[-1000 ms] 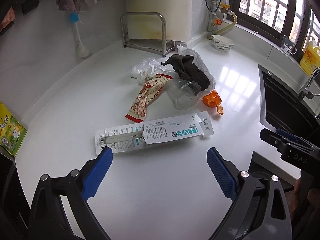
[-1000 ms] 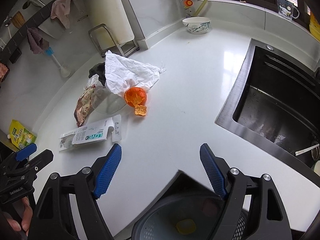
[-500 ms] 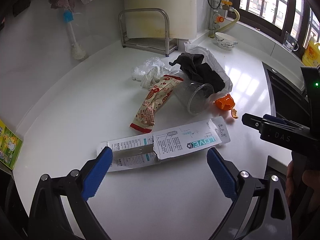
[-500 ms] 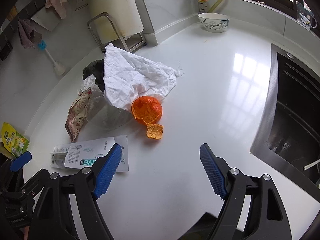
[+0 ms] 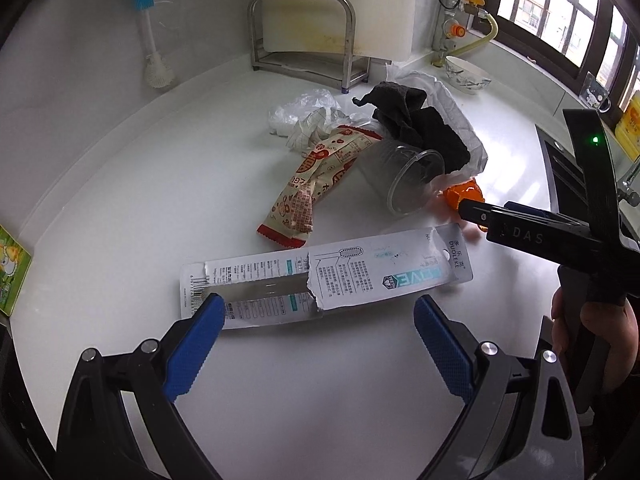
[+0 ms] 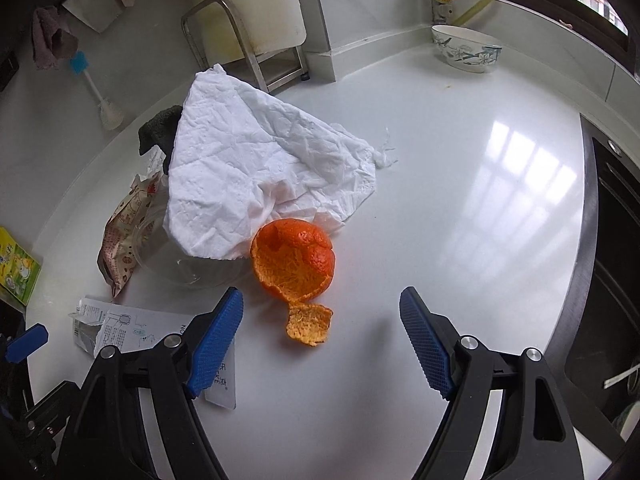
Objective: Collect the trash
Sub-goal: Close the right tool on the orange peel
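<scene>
A trash pile lies on the white counter (image 5: 132,184). A torn toothbrush package (image 5: 320,280) lies just ahead of my open, empty left gripper (image 5: 316,344). Beyond it are a red snack wrapper (image 5: 316,184), a clear plastic cup (image 5: 404,180) on its side, a dark cloth (image 5: 424,124) and a crumpled plastic bag (image 5: 300,112). In the right wrist view, orange peel (image 6: 294,262) with a small loose piece (image 6: 308,324) lies just ahead of my open, empty right gripper (image 6: 320,340). A white paper towel (image 6: 256,172) drapes over the cup and cloth.
A metal rack (image 5: 304,32) with a white board stands at the back wall. A bottle brush (image 5: 154,60) leans at the left. A patterned bowl (image 6: 466,48) sits at the back right. The dark sink (image 6: 616,260) is at the right. A green packet (image 5: 10,268) lies at the far left.
Both grippers have moved forward toward the pile. The package now lies close to the left fingers and the orange peel close to the right fingers. The bin below has left the right view.
</scene>
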Tool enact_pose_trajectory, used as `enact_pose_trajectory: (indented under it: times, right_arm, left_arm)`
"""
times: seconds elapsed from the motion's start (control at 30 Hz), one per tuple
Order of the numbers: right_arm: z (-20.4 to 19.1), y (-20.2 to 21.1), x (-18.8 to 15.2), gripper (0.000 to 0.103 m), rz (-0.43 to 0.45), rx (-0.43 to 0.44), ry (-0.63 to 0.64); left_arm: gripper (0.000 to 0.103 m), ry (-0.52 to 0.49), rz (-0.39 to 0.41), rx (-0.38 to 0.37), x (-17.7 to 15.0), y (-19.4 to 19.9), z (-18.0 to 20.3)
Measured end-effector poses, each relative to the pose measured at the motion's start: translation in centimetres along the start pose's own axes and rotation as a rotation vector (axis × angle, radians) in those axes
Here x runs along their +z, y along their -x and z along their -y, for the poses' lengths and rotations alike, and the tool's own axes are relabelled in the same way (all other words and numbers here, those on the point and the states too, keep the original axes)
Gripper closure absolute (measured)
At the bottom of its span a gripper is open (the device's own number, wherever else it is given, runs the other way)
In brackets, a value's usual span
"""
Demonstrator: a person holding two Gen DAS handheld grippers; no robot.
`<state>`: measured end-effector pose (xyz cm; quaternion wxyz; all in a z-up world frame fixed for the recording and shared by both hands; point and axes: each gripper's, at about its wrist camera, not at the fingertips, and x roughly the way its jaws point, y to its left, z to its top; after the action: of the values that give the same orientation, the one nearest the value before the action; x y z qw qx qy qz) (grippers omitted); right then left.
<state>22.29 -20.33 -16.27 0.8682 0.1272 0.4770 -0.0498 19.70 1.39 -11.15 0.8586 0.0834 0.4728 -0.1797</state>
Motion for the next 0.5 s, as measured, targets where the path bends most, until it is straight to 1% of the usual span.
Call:
enact_pose_trajectory:
  times: [0.33,0.37,0.4,0.43,0.5]
  right_arm:
    - [-1.3,-2.3,1.1,0.027,0.004,-0.009,0.116]
    - [-1.4,-2.4,1.1,0.03,0.007,-0.01,0.13]
    - [-1.6,-2.6,1.1,0.037,0.01,-0.012,0.143]
    - [-1.8,-2.6,1.0,0.04,0.014,-0.017,0.156]
    - [-1.9,-2.7,1.1,0.051,0.017,-0.003,0.167]
  left_arm:
    - [0.009,0.034,-0.021,0.003,-0.4,-0.4,0.0]
    - [0.009,0.034,-0.023,0.002,-0.4,-0.5,0.0]
    - [0.009,0.032,-0.026,0.002,-0.4,-0.6,0.0]
    - [0.009,0.03,-0.029,0.002,-0.5,-0.6,0.0]
    - [0.009,0.025,-0.029,-0.001,-0.6,-0.8,0.0]
